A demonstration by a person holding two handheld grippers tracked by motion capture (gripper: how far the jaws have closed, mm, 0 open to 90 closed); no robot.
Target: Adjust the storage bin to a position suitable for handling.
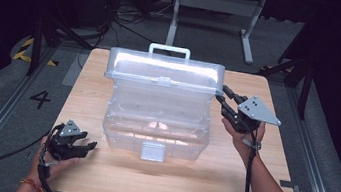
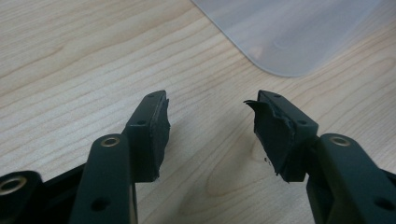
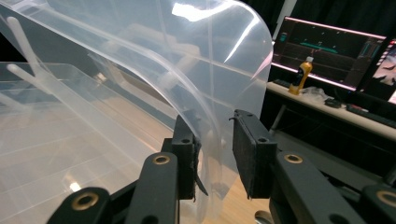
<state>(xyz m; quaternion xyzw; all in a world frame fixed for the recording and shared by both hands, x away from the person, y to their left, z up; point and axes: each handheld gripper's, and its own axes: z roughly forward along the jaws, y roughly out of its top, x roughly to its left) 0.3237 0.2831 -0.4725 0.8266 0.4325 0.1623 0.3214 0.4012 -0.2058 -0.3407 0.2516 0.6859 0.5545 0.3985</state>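
Clear plastic storage box [image 1: 157,119] sat mid-surface [image 1: 83,164], its lid [image 1: 164,70] raised.
Right claw [image 3: 214,149] straddled the lid's corner edge, jaws slightly apart, perhaps not yet pinching; left claw [image 2: 208,126] rested spread wide, holding nothing, near the box's front-left corner.

Dim surroundings; glare on the lid [image 1: 165,68].

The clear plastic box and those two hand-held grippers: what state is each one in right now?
Clear plastic box: standing on the wooden table, open.
Lid: raised, tilted up over the box, its right edge between the right jaws.
Front latch: hanging loose, undone.
Left hand-held gripper: open, empty, low over the table.
Right hand-held gripper: jaws either side of the lid edge, a gap showing.
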